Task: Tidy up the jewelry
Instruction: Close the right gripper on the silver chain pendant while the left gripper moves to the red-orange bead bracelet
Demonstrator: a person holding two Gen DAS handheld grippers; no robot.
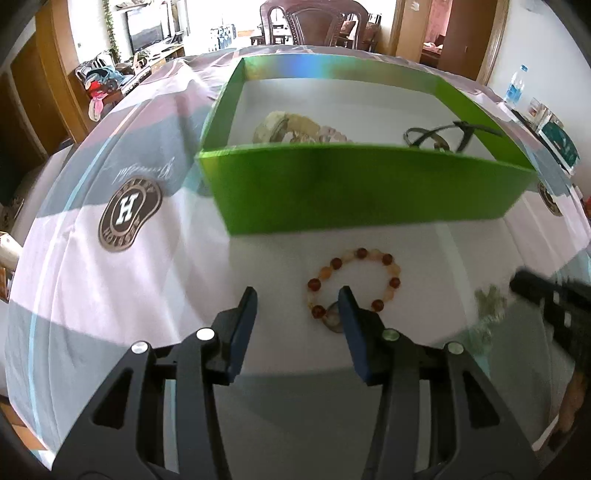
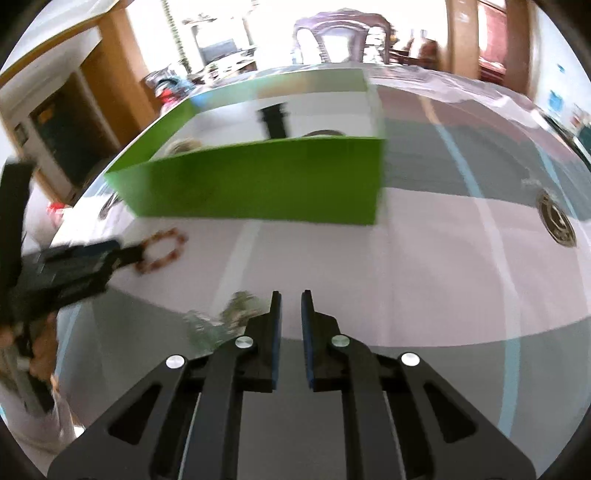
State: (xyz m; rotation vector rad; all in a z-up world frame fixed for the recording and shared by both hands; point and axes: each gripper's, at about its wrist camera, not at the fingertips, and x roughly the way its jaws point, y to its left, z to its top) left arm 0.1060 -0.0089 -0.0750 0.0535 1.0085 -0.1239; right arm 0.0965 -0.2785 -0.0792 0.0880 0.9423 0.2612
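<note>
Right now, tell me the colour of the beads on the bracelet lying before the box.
Dark reddish-brown alternating with pale amber beads; clearest in the left wrist view.

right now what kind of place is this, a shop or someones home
Most likely a home, a living and dining room: a carved wooden chair behind the cloth-covered table, a television on a low cabinet, and wooden doorways.

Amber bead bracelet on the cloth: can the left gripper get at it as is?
Probably yes. The amber bead bracelet lies flat in front of the green box. The left gripper has open jaws, one finger already over the ring, and nothing blocks it.
</note>
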